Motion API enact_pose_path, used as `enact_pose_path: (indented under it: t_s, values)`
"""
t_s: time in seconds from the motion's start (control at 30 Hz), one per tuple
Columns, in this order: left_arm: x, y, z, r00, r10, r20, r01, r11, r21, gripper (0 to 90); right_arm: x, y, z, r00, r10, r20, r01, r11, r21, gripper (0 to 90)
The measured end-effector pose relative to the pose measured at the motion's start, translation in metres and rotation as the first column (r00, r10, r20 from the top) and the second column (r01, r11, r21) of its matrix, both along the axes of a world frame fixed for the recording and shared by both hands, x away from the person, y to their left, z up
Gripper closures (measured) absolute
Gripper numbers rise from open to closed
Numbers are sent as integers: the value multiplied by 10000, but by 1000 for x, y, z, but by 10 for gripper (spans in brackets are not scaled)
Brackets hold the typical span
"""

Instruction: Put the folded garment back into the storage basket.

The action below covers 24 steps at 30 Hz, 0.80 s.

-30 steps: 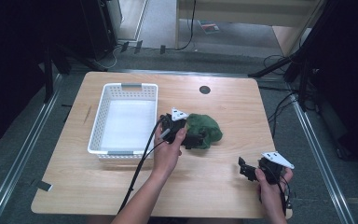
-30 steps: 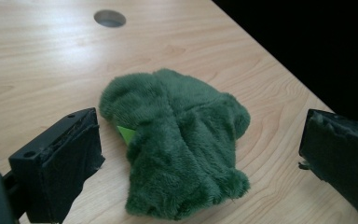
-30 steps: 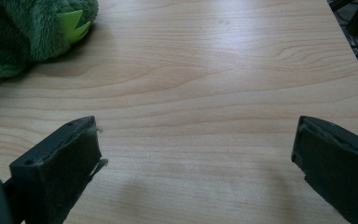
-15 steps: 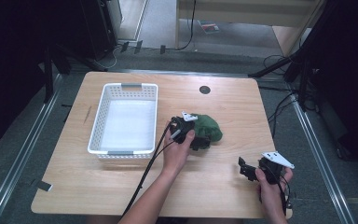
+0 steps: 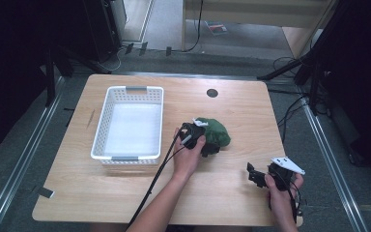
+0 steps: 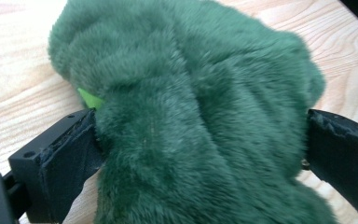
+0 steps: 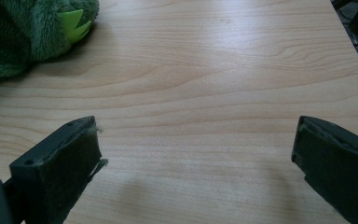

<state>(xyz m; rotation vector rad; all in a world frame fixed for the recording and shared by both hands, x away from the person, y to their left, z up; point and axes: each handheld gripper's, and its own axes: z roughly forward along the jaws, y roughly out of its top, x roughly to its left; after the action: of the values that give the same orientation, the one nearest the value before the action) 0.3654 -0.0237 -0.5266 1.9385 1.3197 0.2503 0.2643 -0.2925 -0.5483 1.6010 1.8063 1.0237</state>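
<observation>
Left gripper (image 6: 200,140) straddles the dark green furry plush toy (image 6: 191,102): one jaw against each flank, pile bulging between them. Jaws look wide, touching the fur; whether they are clamping yet, cannot tell. The toy lies on the light wooden worktop (image 5: 232,193), right of centre, just beside the white perforated plastic basket (image 5: 128,123) but apart from it. A light green felt spike shows at the toy's edge.

Right gripper (image 5: 258,175) is released, jaws spread over bare wood near the front right of the worktop, holding nothing.

Judgement: step in hand is the grasp on the toy. To do it well, close on the body, not just the pile; fur compresses and could slip. Take a deep bite, squeeze until firm, lift straight up.

Room: the basket is empty and its near rim is low, so a short leftward carry looks open. Worktop's right and front edges lie close to the right gripper.
</observation>
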Motion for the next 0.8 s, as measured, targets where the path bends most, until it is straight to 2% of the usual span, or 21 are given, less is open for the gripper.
enact_pose_path:
  t_s: [0.33, 0.47, 0.53, 0.73, 0.8]
  values:
    - [2, -5, -8, 9996, 111, -270, -106, 9997, 213, 0, 0, 0, 0, 10000, -8, -20, 8, 10000, 7, 13]
    - [3, -7, -11, 9984, 246, -499, -229, 9992, 337, 0, 0, 0, 0, 10000, -16, -30, 16, 10000, 6, 13]
    - [3, -8, -11, 9987, 256, -452, -238, 9990, 390, 0, 0, 0, 0, 10000, -14, -24, 14, 10000, -2, 13]
    - [2, -12, -11, 9988, 222, -444, -184, 9962, 846, 4, 0, 0, 0, 10000, 2, -41, -2, 10000, -13, 13]
    - [2, -14, -10, 9993, 122, -364, -77, 9926, 1210, 10, 0, 0, 0, 10000, -19, -42, 19, 10000, -2, 13]
